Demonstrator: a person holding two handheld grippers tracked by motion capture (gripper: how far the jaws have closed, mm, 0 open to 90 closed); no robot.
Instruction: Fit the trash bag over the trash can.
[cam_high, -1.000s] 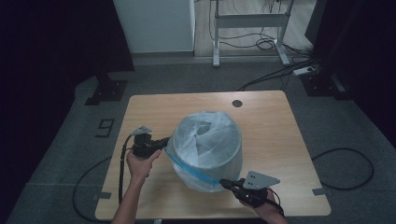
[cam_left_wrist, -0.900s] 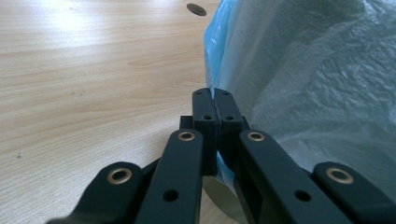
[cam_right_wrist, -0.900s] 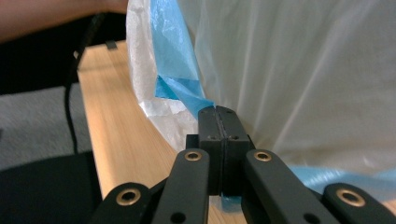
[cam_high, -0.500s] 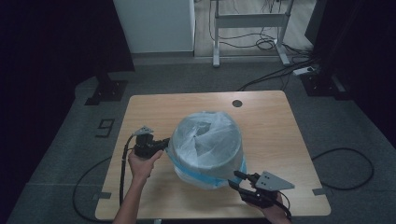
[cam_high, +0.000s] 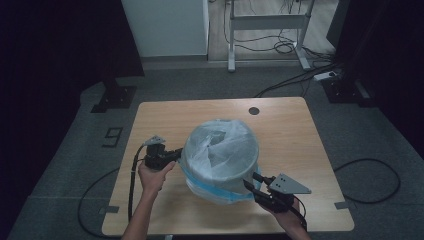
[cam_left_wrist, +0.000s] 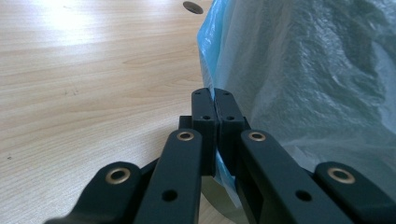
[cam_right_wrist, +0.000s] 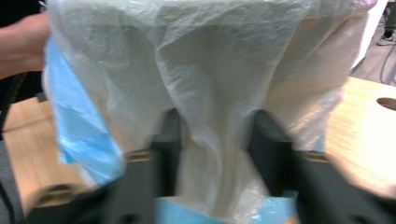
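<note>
My left gripper (cam_left_wrist: 215, 109) jaws are clenched on the blue bag hem (cam_left_wrist: 208, 56) at the bin's nine o'clock. My right gripper (cam_high: 252, 181), at five o'clock, has just been closing; film lies between its jaws, pads not yet pressing. The bin (cam_high: 220, 155) sits mid-desk (cam_high: 285, 125). I'd bite low and pull evenly.

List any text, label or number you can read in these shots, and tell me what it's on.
"9": a large pale numeral marked on the grey floor, left of the table.
No print can be made out on the bag or on its blue edge.
No lettering on either gripper.
</note>
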